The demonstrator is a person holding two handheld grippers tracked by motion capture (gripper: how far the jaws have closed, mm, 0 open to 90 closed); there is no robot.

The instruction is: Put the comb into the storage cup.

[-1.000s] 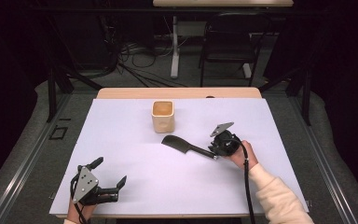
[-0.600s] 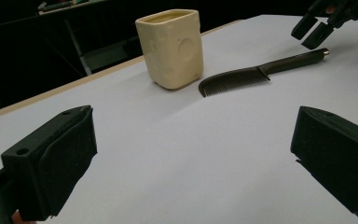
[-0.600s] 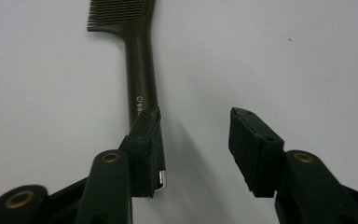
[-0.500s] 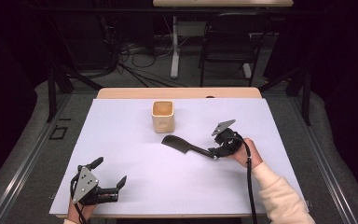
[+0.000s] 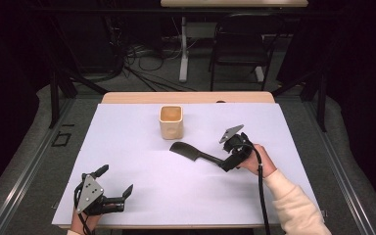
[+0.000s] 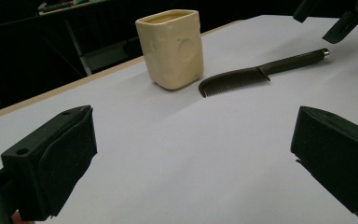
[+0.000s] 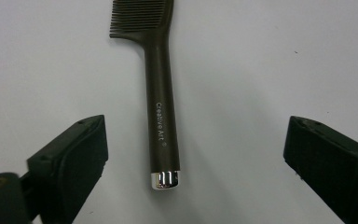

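I look at the table [image 5: 127, 147] with its white cover, and the black comb [image 5: 192, 152] lies flat on it, a little right of the middle, with the teeth end near the cream cup [image 5: 171, 121] but not touching it. In the left gripper view the comb [image 6: 261, 72] lies just beside the cup [image 6: 171, 49], and the handle points away toward the other tool. My right gripper [image 5: 226, 165] is at the handle end of the comb. In the right gripper view the comb [image 7: 161, 107] lies between the two jaws, its silver cap nearest to the camera, and both pads stand well apart from the handle, so nothing is gripped. The jaws of the right gripper [image 7: 193, 163] have just been opening and now they are wide. My left gripper [image 5: 113, 191] is near the front left corner of the table, well apart from the comb, and its jaws are also wide open with only the white cover between them.
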